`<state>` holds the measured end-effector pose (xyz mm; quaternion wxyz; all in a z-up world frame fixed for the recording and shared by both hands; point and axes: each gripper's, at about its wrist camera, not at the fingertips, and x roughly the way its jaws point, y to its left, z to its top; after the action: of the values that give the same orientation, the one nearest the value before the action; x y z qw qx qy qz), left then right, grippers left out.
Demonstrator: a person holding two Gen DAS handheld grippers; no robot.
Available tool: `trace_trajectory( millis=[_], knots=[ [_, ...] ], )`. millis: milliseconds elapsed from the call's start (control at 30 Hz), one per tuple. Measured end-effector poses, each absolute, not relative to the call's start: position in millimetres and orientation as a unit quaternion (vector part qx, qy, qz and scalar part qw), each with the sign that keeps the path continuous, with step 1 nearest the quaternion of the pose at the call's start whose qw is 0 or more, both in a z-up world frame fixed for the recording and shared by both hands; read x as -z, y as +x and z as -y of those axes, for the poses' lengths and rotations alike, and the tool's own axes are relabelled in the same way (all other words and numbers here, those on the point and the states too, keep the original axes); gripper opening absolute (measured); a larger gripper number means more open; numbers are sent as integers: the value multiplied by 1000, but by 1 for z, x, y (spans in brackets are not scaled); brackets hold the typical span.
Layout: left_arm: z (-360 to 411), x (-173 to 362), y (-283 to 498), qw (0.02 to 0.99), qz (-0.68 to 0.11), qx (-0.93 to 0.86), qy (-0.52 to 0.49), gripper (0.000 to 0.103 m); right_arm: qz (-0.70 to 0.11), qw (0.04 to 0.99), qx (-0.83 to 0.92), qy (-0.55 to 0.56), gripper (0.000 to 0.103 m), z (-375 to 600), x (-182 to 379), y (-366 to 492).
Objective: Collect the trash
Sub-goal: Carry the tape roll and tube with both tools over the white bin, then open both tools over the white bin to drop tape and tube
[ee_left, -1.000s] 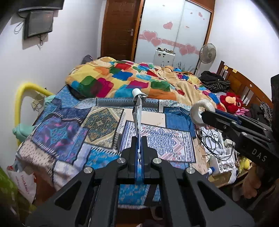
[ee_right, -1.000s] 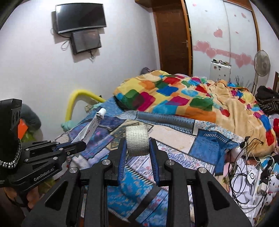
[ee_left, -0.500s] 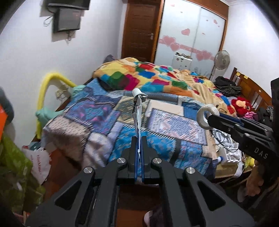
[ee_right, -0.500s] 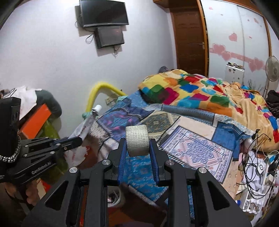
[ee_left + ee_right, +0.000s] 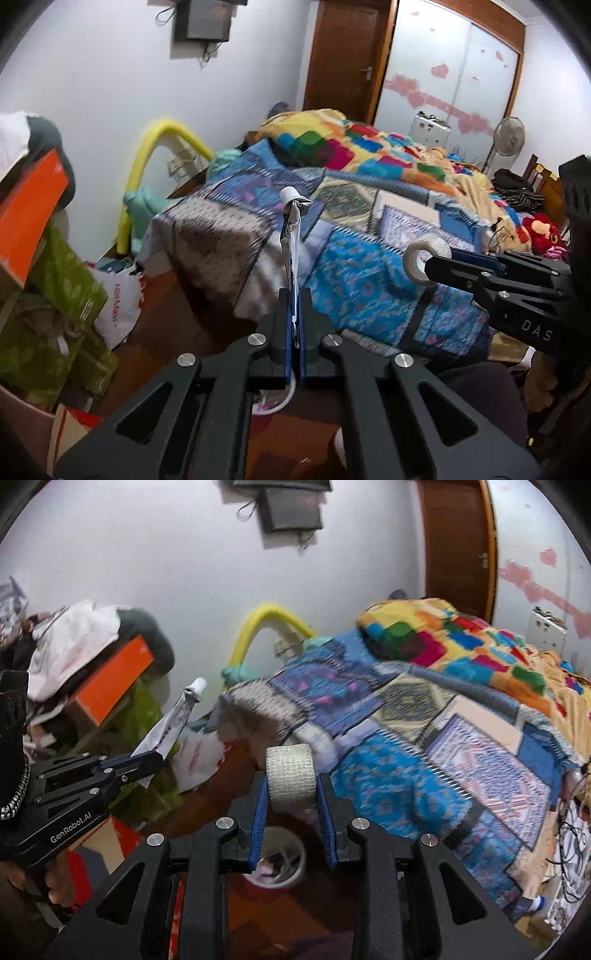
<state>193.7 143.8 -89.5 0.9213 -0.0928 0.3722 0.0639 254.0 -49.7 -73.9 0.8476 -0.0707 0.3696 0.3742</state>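
"GenRobot.AI" left gripper [image 5: 293, 317] pinches a flattened tube [image 5: 291, 236]; "DAS" right gripper [image 5: 291, 794] clamps a tape roll [image 5: 291, 775] above a white bin [image 5: 280, 864] of scraps.

The bed [image 5: 369, 288] wears a blue patchwork cover with geometric prints; the blanket [image 5: 354, 147] on it is yellow with red, green and blue blocks. The squeezed tube [image 5: 291, 236] is silver, capped white. The tape roll [image 5: 291, 777] is off-white. Heart stickers [image 5: 439, 70] are pink.
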Motion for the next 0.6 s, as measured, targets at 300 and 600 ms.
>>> trace_trajectory(
  millis=[300,600],
  knots=[
    [-183,153,180,897,-412,-84,-134,2,-416,811,-398,-102,24,-7,118,246],
    [-204,221,189,861,-469,-100,-173,2,-496,761,-398,-125,24,-50,186,262]
  ],
)
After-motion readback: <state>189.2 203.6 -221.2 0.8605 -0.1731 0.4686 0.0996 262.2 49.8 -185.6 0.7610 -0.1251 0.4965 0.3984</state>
